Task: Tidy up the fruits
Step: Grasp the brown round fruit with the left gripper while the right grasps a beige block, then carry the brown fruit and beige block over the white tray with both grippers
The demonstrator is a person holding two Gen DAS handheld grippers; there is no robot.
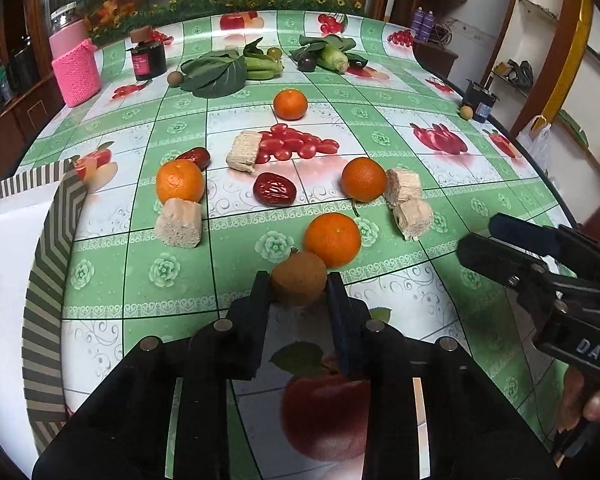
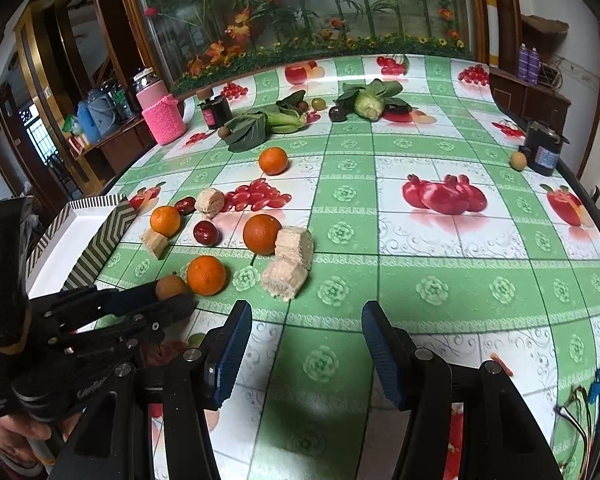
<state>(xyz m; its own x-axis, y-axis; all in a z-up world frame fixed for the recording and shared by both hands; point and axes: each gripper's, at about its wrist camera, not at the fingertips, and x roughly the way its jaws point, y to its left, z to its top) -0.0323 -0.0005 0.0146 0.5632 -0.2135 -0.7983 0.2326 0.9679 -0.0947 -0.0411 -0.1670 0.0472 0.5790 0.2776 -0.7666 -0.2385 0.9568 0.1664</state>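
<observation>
The left tool (image 1: 299, 290) is clenched on a small brown round fruit (image 1: 299, 283) low over the surface (image 1: 400, 288), just beside an orange (image 1: 332, 239). The right tool (image 2: 307, 344) hangs released, nothing between its pads.

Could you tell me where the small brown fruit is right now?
The small brown fruit sits between the left gripper's fingers, low centre in the left wrist view, touching the nearest orange.

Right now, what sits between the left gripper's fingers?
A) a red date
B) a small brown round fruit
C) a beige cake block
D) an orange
B: the left gripper is shut on the small brown fruit; the nearest orange lies just beyond it.
</observation>
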